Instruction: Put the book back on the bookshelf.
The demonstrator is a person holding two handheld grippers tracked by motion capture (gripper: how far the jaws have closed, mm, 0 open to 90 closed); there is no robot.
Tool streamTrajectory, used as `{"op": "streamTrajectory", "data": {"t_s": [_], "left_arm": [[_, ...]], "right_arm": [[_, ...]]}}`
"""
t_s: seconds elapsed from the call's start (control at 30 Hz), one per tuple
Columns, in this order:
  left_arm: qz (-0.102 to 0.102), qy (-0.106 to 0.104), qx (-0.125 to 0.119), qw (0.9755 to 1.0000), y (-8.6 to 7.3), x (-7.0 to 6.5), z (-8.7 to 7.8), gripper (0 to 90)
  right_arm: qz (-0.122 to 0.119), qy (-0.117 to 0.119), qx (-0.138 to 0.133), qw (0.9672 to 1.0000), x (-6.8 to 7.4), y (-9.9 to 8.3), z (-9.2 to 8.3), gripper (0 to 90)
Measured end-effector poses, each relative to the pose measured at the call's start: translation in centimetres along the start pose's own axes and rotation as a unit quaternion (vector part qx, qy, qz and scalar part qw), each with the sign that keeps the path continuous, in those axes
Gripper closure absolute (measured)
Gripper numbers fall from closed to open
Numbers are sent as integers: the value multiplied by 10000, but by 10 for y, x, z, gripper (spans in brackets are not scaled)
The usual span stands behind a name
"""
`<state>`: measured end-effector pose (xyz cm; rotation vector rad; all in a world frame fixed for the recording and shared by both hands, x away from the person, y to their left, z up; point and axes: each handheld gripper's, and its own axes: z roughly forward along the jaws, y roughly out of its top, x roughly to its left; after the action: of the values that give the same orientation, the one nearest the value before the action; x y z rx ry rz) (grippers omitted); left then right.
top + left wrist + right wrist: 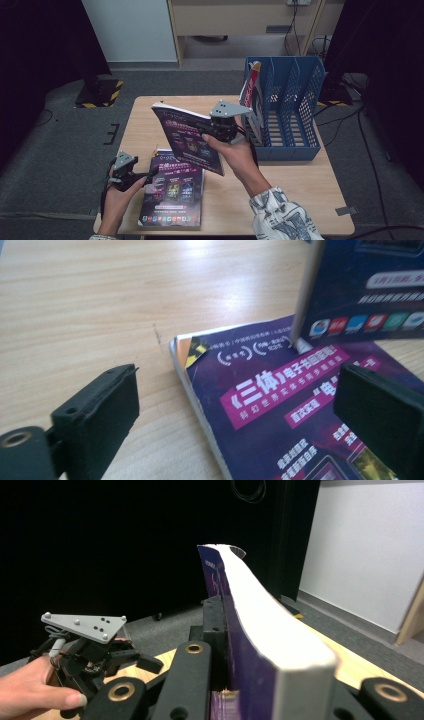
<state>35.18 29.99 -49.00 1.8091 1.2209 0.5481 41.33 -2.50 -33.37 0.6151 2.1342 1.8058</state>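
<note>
Above the light wooden table (300, 200), right gripper (223, 131) clamps a thick purple paperback (187, 139), tilted, its lower corner touching a second purple paperback (172, 190) lying flat near the front edge. Left gripper (131, 176), jaws spread, empty, at that book's left edge. Blue slotted file rack (292, 107) on the right.

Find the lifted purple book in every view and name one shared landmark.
High view: lifted book at centre, clamped in the right tool.
Left gripper view: top right.
Right gripper view: centre, its white page edge facing up.
Landmark: the open left tool.
</note>
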Motion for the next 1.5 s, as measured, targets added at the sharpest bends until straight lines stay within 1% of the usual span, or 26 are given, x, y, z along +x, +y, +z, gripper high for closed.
{"op": "streamTrajectory", "data": {"t_s": [0.07,0.17,0.27,0.37,0.47,0.67,0.83,0.93,1.03,1.17,1.4,1.5], "left_arm": [[-12,35,23,10000,-2,2,-1,42],[-113,74,7,9999,-3,6,-1,45],[-146,101,53,9998,-5,8,-1,49],[-151,104,79,9998,-6,9,-1,52],[-185,123,54,9997,-5,10,-1,52],[-206,141,99,9996,-7,12,-1,54],[-201,136,103,9997,-7,12,-1,56],[-105,128,182,9997,-7,10,1,57],[-44,130,173,9998,-6,9,1,57],[-62,166,206,9996,-7,11,1,57],[-65,223,169,9996,-7,11,1,57],[-98,258,171,9995,-8,13,1,57]], "right_arm": [[22,-47,16,10000,-1,0,-2,827],[28,-76,36,10000,-4,0,-5,827],[61,-119,41,9999,-7,0,-9,827],[134,-169,48,9998,-11,-2,-15,827],[140,-237,46,9996,-16,-3,-22,827],[188,-345,28,9992,-26,-5,-37,826],[134,-454,30,9989,-29,-3,-50,826],[138,-484,26,9987,-31,-4,-58,826],[138,-497,49,9987,-32,-7,-64,826],[127,-498,114,9986,-34,-12,-71,826],[213,-503,92,9985,-39,-19,-85,826],[235,-514,98,9984,-41,-22,-89,826]]}}
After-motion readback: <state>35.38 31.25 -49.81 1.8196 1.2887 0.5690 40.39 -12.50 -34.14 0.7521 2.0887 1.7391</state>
